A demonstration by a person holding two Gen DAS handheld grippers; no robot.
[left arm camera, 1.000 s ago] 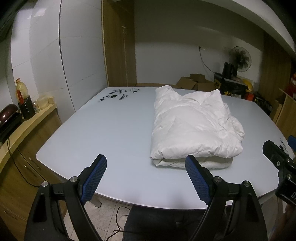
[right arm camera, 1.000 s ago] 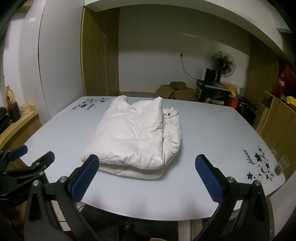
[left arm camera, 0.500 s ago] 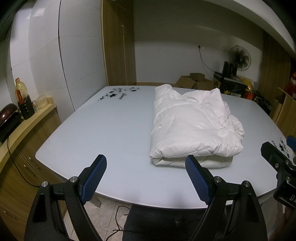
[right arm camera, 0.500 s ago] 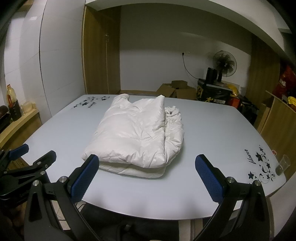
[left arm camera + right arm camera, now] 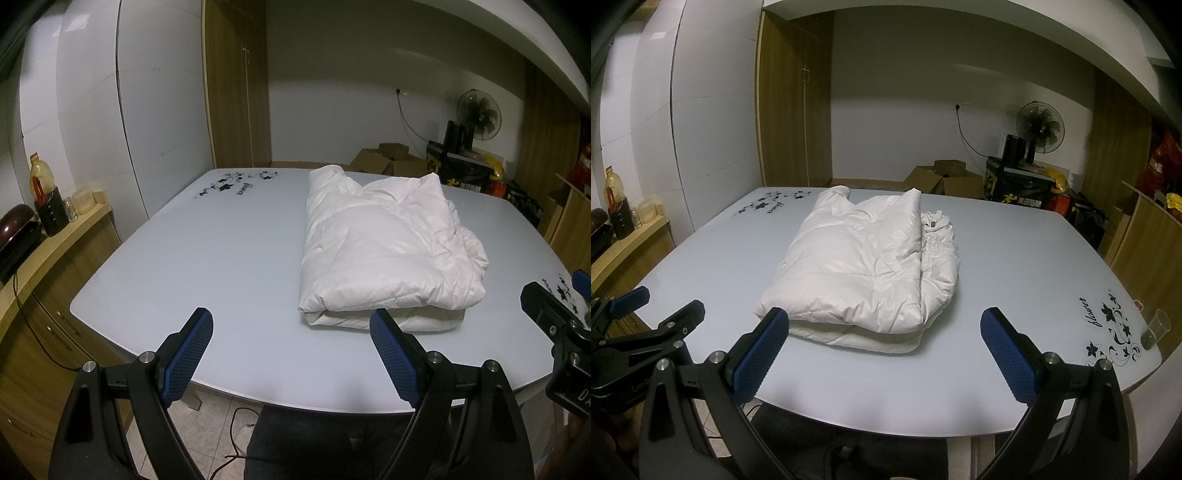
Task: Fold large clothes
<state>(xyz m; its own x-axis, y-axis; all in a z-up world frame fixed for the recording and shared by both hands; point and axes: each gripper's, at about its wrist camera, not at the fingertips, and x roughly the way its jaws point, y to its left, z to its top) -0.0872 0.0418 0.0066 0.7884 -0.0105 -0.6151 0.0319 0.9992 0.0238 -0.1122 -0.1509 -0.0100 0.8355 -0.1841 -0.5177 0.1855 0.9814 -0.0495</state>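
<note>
Left gripper (image 5: 291,354) is held off the near edge of the table (image 5: 207,258), jaws spread wide, nothing between them. Right gripper (image 5: 886,352) is likewise back from the near edge, jaws released and empty. One white puffer jacket (image 5: 864,269) lies on the table, right of centre in the left wrist view, folded into a compact stacked bundle with a gathered edge exposed along its right side; neither gripper touches it. Judgement: folding appears essentially complete, and the step in hand is withdrawal or a final tidy. To do it well, keep both tools clear of the bundle so the slippery, springy layers do not shift; if any correction is made, press the loose right-hand edge inward rather than lifting the top layer, since padded fabric is likely to spring open. Count, left to right: one oil bottle (image 5: 38,177) on the side counter, one jacket, one standing fan (image 5: 1039,129), one small plastic cup (image 5: 1154,328) at the table's right corner.
</note>
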